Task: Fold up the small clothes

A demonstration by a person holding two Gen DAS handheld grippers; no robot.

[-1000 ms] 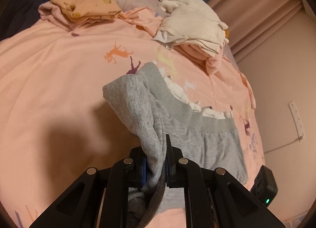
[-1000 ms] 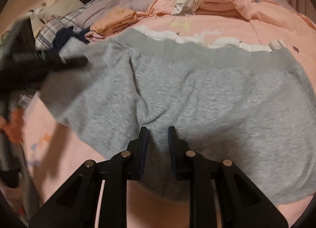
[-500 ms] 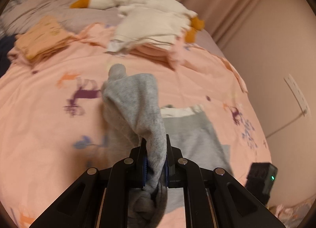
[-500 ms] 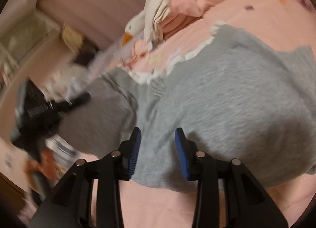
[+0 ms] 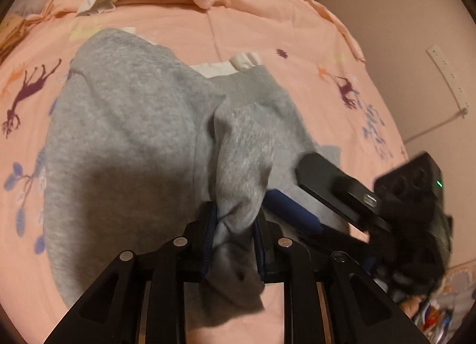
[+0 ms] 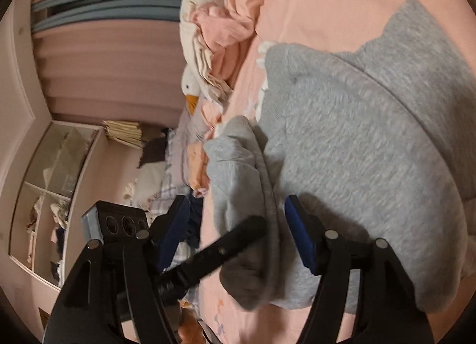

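While left tool (image 5: 235,231) pinches grey shorts (image 5: 134,135), right tool (image 6: 238,234) gapes alongside.

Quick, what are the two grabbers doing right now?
Left gripper: shut on the edge of the grey shorts.
Right gripper: open wide, holding nothing, its jaws on either side of that lifted edge.
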